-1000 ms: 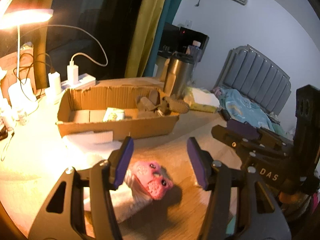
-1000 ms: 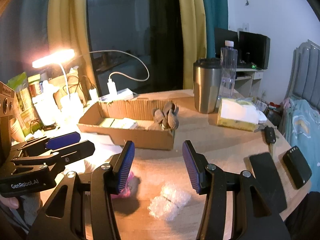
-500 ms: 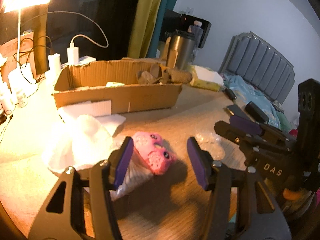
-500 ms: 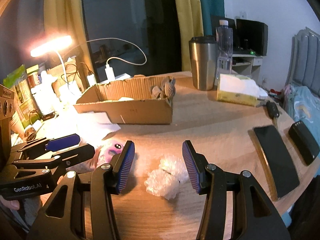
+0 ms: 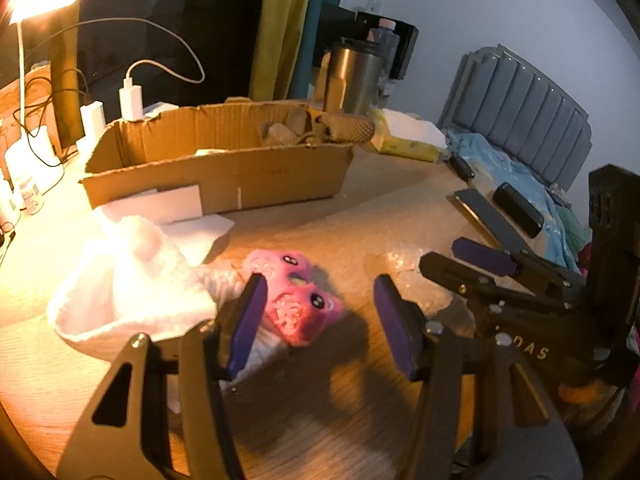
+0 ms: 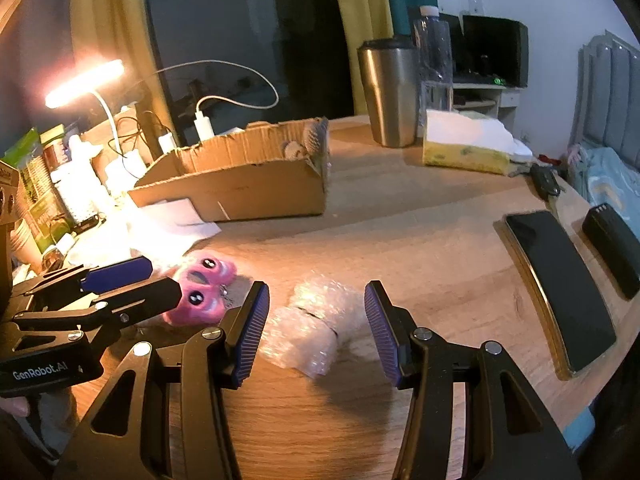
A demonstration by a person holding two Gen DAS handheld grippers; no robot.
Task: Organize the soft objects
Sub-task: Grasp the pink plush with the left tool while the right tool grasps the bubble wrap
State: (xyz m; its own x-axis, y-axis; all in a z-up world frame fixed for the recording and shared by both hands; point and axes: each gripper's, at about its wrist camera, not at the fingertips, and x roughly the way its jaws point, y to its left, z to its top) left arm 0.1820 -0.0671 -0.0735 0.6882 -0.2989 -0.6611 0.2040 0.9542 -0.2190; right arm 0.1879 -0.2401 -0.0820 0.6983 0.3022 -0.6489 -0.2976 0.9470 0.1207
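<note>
L gripper (image 5: 316,320): jaws spread, nothing held, low over the table (image 5: 360,216) w/ pink plush (image 5: 294,296) sitting partly in the gap, nearer the L pad. R gripper (image 6: 316,328): also spread, empty, framing the bubble-wrap wad (image 6: 320,324), which lies on the wood between its pads.

Change vs 1 s ago: both tools have dropped and closed in. Plush and wad now read larger and nearer the pads; cardboard box (image 5: 216,176) has slid up and back in both views. Plush itself looks unmoved, resting against white cloth (image 5: 132,280).

Meaning: prob. a two-handed pre-grasp, neither pinch started. Box already holds brown soft bits at its far end, so likely the drop spot.

Phones and tumbler off to R side, not in play.
</note>
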